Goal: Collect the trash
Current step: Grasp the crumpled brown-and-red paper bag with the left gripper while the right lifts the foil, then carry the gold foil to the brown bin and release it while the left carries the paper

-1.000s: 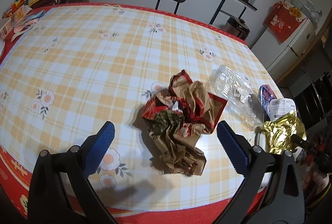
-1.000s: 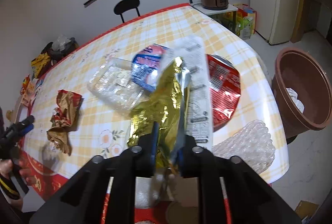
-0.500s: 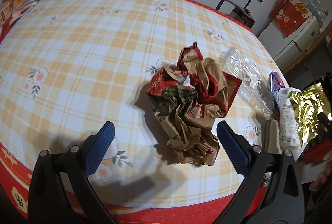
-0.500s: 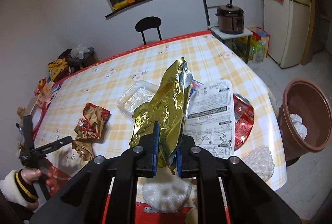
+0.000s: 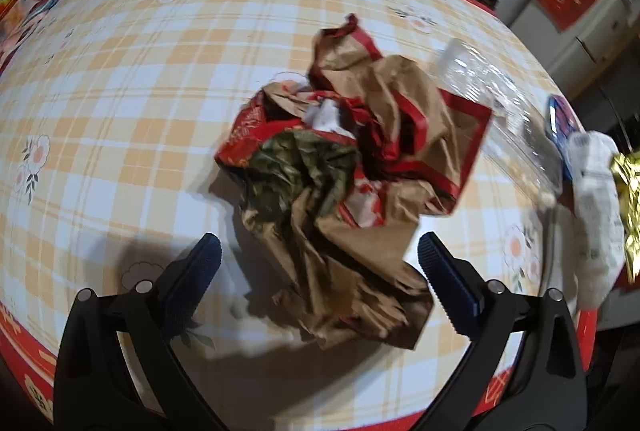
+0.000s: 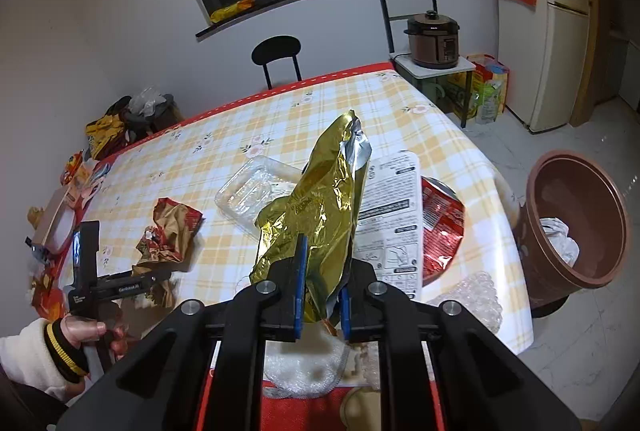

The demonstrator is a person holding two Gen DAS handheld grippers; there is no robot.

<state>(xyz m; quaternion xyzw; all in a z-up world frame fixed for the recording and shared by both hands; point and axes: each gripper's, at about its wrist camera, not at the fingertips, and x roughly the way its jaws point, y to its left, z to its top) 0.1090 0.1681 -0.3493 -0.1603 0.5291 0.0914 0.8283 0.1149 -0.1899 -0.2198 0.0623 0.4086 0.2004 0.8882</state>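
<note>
On the desk [image 5: 120,79] in the left wrist view, the crumpled paper bag [image 5: 348,167] now fills far more of the picture than it did a second ago: the left hand-held gripper [image 5: 318,257] has dropped close over it, jaws wide apart, the bag's near end lying between the two blue pads with neither pressing on it. That reads as the approach finished and the closing not yet made. Beside the bag lies a clear plastic tray [image 5: 500,111]. From the right wrist view, the right hand-held gripper [image 6: 320,295] is clamped nearly shut on the lower end of a gold foil wrapper [image 6: 320,207], which has come up off the desk and hangs clear above the printed white packet [image 6: 390,215] and red packet [image 6: 440,227] it lay among. A brown bin [image 6: 576,231] stands on the floor just past the desk's edge, probably where the wrapper belongs.
</note>
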